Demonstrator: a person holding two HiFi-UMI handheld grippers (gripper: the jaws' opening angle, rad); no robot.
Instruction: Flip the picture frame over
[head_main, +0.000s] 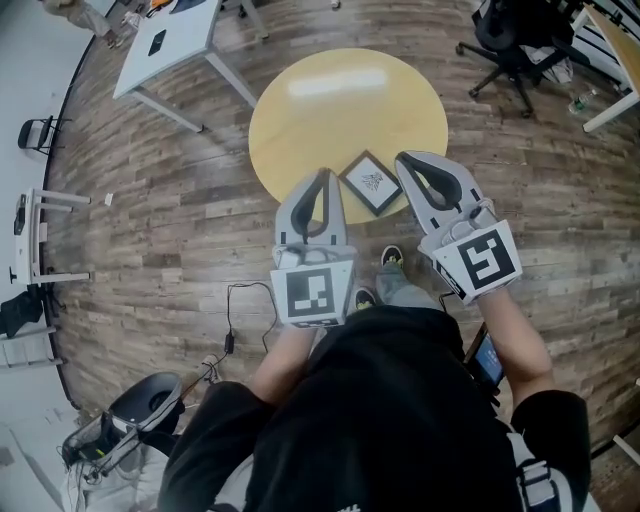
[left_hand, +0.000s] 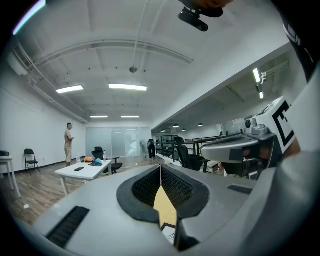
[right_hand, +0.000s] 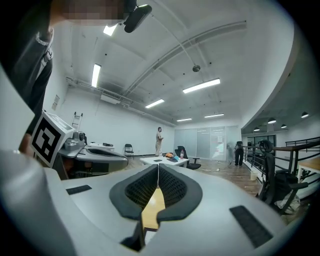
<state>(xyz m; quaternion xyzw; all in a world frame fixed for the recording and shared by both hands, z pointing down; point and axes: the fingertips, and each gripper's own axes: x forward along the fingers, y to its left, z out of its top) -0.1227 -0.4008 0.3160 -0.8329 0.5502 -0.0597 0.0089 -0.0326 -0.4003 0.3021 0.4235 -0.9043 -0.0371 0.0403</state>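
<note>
A small dark picture frame (head_main: 372, 183) with a white picture facing up lies at the near edge of the round yellow table (head_main: 345, 110). My left gripper (head_main: 322, 178) is just left of the frame and my right gripper (head_main: 405, 160) just right of it; both are held level above the table edge. Each is shut with nothing between its jaws. In the left gripper view the shut jaws of the left gripper (left_hand: 160, 167) meet at the tip, with the yellow table (left_hand: 165, 207) and a corner of the frame (left_hand: 170, 234) below. The right gripper (right_hand: 158, 176) looks the same.
A white table (head_main: 170, 40) stands at the back left and a black office chair (head_main: 510, 45) at the back right. A cable (head_main: 235, 320) lies on the wooden floor beside my feet (head_main: 390, 258). A person (left_hand: 68, 142) stands far off across the room.
</note>
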